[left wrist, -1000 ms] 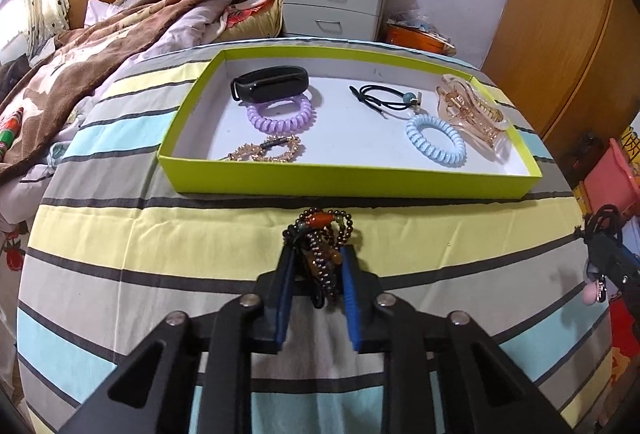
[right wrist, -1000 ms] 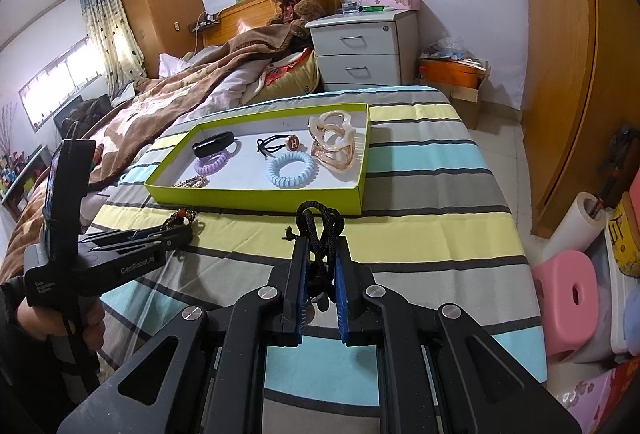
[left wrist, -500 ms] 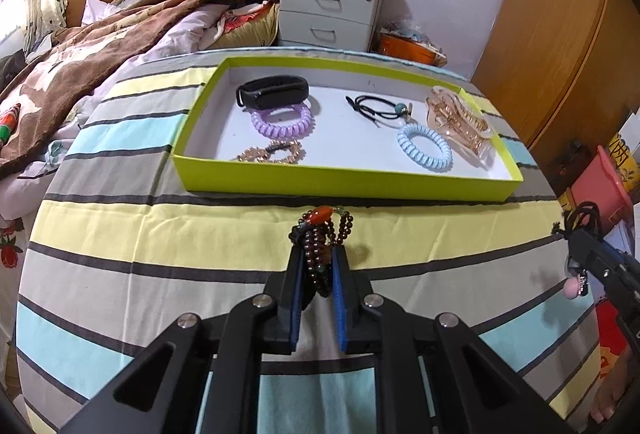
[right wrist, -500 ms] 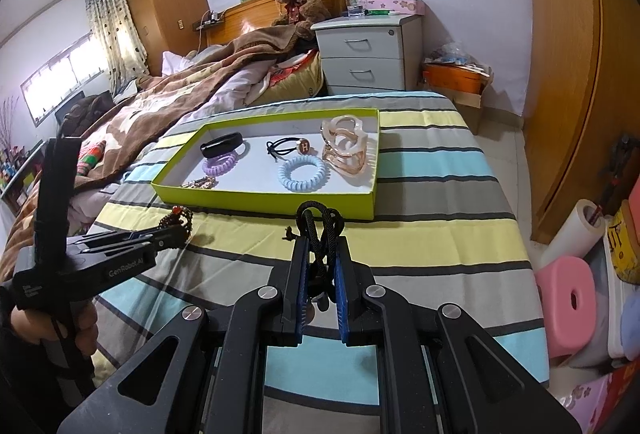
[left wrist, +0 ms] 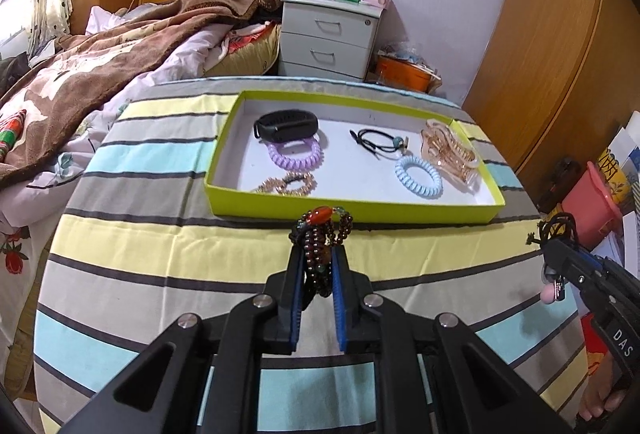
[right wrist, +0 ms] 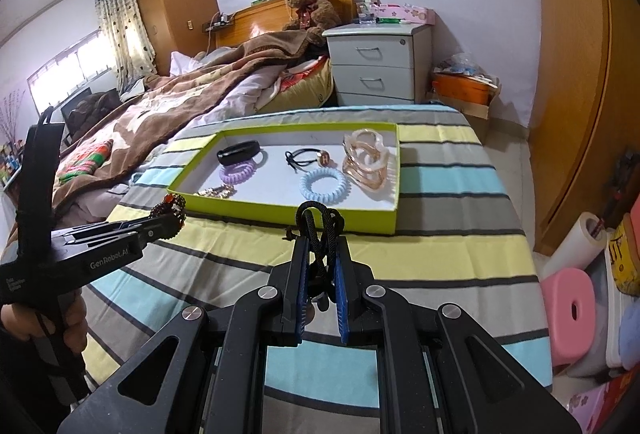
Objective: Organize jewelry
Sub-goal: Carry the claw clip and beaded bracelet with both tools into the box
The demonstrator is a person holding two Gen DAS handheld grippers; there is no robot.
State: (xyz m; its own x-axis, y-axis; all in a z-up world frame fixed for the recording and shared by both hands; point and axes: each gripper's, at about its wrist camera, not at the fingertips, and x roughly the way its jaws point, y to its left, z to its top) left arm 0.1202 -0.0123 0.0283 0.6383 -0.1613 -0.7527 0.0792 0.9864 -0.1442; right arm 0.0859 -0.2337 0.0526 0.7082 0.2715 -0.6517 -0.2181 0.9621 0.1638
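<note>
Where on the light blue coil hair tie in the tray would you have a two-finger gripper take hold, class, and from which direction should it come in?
Grip the near arc of the light blue coil hair tie, coming down from above. It lies flat on the tray floor, so a sideways approach would likely meet the wall. One finger goes inside the ring, one outside. Its far-right side lies close to the clear hair claw, so that arc is probably crowded.

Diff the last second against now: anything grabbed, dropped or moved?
Both grips are unchanged: the left hand-held gripper stays shut on the beaded bracelet, the right hand-held gripper on the black cord. Both wrist cameras tilted upward, so the green tray sits lower in frame. Nothing released. Tray contents unchanged: black band, purple coil, blue coil, hair claw.
</note>
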